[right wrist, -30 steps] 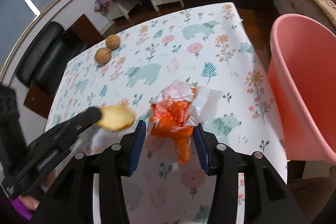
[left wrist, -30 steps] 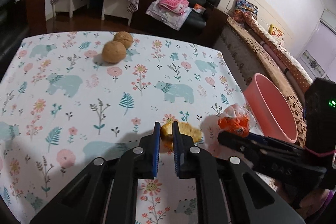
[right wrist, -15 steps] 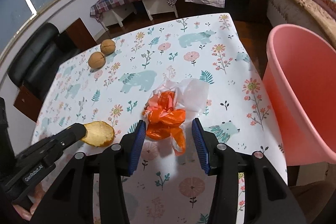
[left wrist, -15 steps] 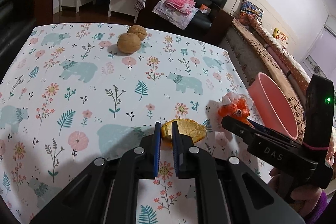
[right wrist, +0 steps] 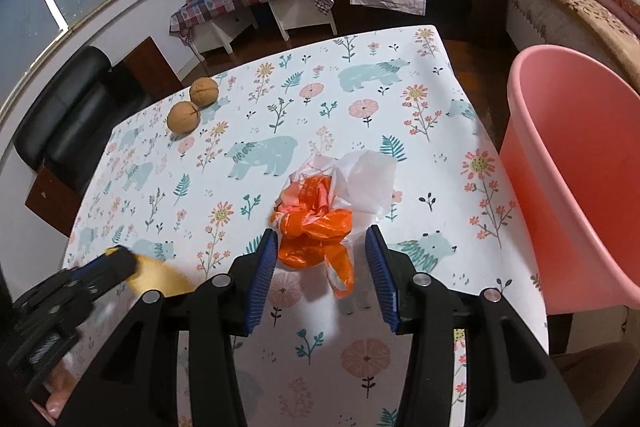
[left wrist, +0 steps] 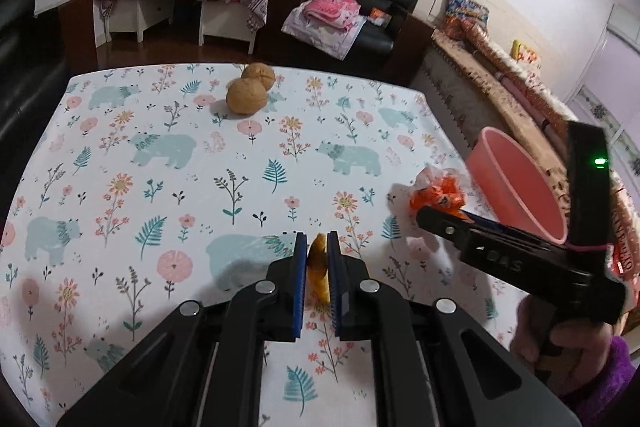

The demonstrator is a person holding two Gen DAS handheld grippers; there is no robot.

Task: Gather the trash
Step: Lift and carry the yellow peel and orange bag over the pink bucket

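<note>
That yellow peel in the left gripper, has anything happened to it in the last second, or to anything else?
The left gripper, already shut on the yellow peel, has lifted it off the tablecloth, so it now hangs edge-on. The right gripper stays open around the orange plastic bag. The two walnuts and the pink bin have not moved.

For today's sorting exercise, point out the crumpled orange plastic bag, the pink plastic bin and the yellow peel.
crumpled orange plastic bag [right wrist: 316,235], right wrist view, knotted middle
pink plastic bin [right wrist: 560,195], right wrist view, inner wall
yellow peel [left wrist: 317,259], left wrist view, pinched edge
</note>
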